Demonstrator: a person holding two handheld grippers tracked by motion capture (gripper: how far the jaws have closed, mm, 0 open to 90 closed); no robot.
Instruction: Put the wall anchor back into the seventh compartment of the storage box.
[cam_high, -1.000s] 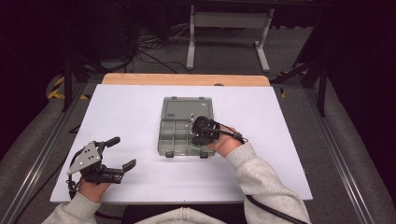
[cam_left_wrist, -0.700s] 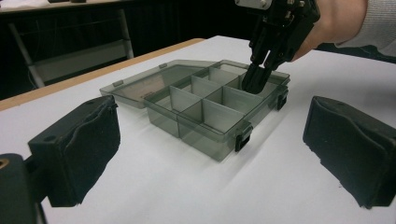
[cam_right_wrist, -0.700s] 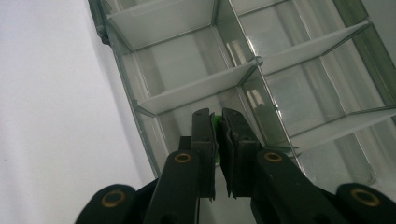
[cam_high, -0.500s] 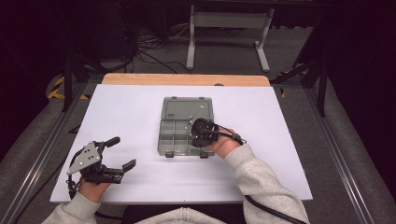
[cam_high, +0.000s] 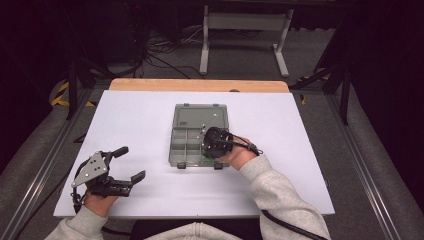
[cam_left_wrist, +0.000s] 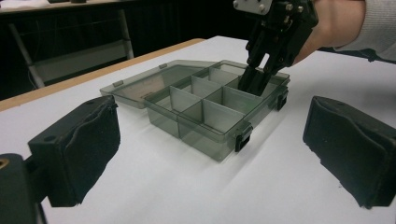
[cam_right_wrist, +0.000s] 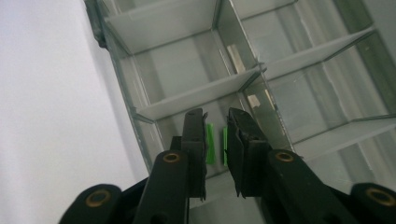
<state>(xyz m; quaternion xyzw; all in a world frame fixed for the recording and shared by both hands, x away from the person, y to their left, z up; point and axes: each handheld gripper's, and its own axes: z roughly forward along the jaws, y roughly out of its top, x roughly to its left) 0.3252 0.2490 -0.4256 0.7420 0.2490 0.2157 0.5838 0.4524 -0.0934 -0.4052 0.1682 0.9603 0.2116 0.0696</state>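
We have the right tool (cam_right_wrist: 215, 140) dipped into the open compartment box (cam_high: 199, 135), which sits at the middle of the white counter (cam_high: 310, 150) with its lid folded back toward the far edge. The tool points down into the cell at the box's near right corner, and its jaws stand a little apart there, with two small green pieces (cam_right_wrist: 211, 142) lying on the cell floor in the gap between them; the pads do not seem to press on either piece. The left tool (cam_high: 117, 175) rests near the counter's near left corner, jaws wide apart and holding nothing, well away from the box. We judge the risk to lie in the tight cell: the jaw tips stand close to the thin clear dividers, so a sideways drift of the hand could catch a wall and drag or tip the light box, which nothing holds down. The green pieces are small and lie flat, so closing on them could pinch just one or skid both against the wall. Compared with a second ago, the box and both hands sit where they were; the right tool's jaws were together and have just been opening, with the green pieces now between them.
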